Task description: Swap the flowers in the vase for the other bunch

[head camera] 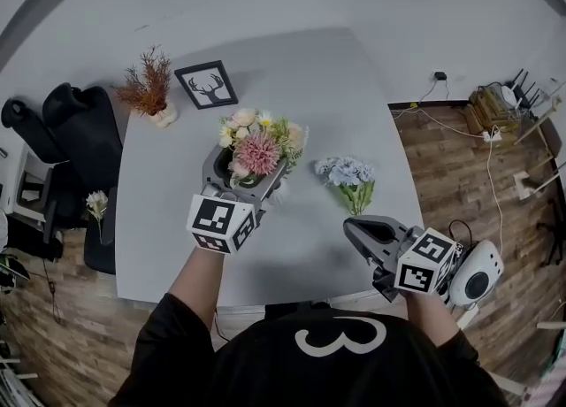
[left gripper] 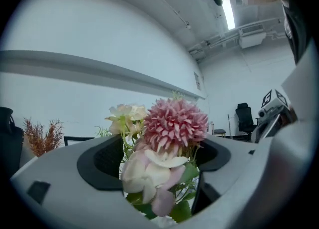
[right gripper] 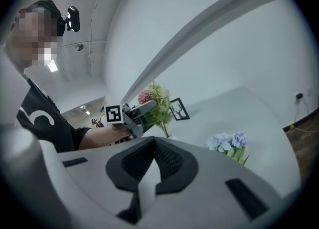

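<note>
A bunch of pink and cream flowers (head camera: 256, 150) stands upright near the middle of the grey table (head camera: 309, 87). My left gripper (head camera: 245, 172) reaches in level with the blooms, one jaw on each side. In the left gripper view the pink bunch (left gripper: 172, 126) fills the gap and the dark pads (left gripper: 102, 161) stand clear of it, so the gripper is open. The vase is hidden below the flowers and jaws. A blue bunch (head camera: 348, 175) lies flat on the table to the right, also in the right gripper view (right gripper: 228, 143). My right gripper (head camera: 355, 231) hovers near the front edge, shut and empty.
A dried reddish plant in a white pot (head camera: 150, 88) and a framed deer picture (head camera: 206, 84) stand at the table's far left. A black chair (head camera: 80, 131) is beside the left edge. A white device (head camera: 478, 281) and cables lie on the wooden floor at right.
</note>
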The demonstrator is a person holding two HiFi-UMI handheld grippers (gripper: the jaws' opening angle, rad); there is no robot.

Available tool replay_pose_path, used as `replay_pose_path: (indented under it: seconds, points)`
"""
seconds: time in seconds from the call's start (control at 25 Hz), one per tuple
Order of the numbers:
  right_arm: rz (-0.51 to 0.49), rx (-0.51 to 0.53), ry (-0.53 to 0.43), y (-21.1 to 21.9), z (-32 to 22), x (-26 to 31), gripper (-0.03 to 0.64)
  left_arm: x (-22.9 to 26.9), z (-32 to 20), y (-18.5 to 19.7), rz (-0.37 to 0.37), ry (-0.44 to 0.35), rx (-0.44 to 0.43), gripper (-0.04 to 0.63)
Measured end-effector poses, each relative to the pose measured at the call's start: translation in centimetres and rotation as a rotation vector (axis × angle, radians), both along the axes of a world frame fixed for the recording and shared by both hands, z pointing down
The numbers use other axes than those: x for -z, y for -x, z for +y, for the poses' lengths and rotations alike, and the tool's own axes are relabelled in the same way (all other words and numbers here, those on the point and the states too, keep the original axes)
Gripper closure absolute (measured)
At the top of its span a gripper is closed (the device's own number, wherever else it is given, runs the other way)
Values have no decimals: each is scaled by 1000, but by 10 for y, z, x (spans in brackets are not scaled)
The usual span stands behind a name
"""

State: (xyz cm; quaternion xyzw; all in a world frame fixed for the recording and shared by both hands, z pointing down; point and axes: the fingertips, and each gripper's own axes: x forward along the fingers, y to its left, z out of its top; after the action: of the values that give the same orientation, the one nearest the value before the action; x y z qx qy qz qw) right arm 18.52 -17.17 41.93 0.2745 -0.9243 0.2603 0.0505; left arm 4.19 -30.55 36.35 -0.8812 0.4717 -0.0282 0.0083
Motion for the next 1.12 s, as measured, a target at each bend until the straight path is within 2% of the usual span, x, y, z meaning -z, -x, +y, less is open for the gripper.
replay_pose_path:
  seconds: [0.28, 0.52, 0.8, 0.96, 1.0, 1.04, 1.12]
  points:
    - [-6, 76, -20, -3, 8, 7, 609, -29, -3, -1, -30, 115, 55, 181]
    - [-18, 101, -14, -15, 13, 4, 609, -37, 6, 4, -35, 140, 111, 169]
    - [-37, 112, -12, -14, 19, 1, 609, -19, 35, 1, 47, 127, 70, 170]
    - [-42, 112, -8, -7, 22, -2, 609, -2, 59, 0, 130, 132, 9, 181]
    - [-41, 112, -10, -4, 24, -2, 609, 3, 67, 0, 147, 135, -11, 208]
    - [-39, 112, -12, -1, 26, -1, 609, 7, 77, -1, 160, 137, -31, 267]
    - [-36, 108, -19, 5, 33, 3, 609, 17, 98, -2, 185, 139, -72, 432]
